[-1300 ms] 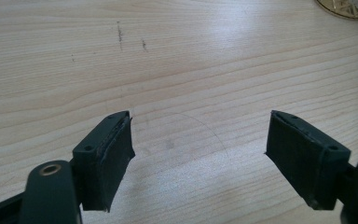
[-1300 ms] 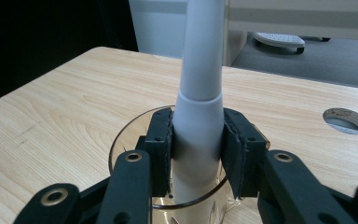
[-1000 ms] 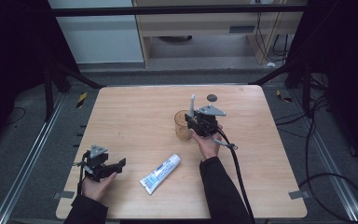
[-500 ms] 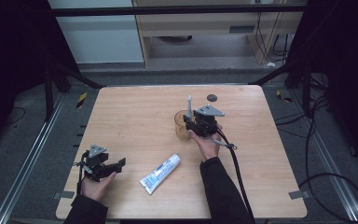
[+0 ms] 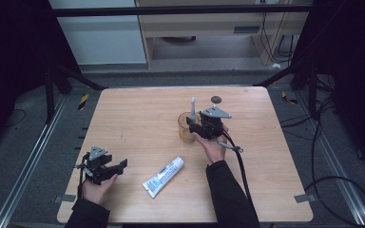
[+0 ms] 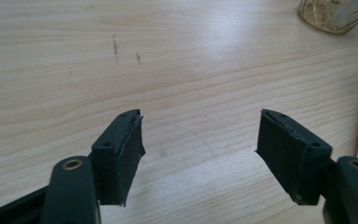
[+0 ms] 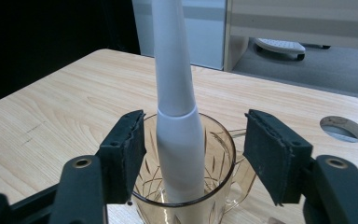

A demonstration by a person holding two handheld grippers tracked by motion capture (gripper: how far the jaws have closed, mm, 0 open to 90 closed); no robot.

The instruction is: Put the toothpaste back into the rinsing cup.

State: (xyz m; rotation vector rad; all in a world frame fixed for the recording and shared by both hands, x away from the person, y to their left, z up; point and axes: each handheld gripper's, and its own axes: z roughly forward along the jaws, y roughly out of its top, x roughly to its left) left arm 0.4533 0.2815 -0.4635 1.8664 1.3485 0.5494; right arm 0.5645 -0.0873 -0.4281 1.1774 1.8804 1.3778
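At frame centre, the right tool (image 7: pixel 193 154) gapes wide around a white toothbrush (image 7: pixel 177 121) standing in an amber cup (image 7: pixel 214 186); the left tool (image 6: pixel 200 154), lower left, gapes empty.

Toothbrush (image 7: pixel 176 116) top cut off, seemingly

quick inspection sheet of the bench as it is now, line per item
surface: wooden table, faint scuffs, round hole near far edge
job's things: white toothbrush standing in amber glass mug
clutter: toothpaste tube lying flat
grippers: right gripper open, jaws either side of the toothbrush, apart from it; left gripper open over bare wood
cables: black cable trailing from right gripper
surroundings: dark floor, loose cables, cabinet beyond
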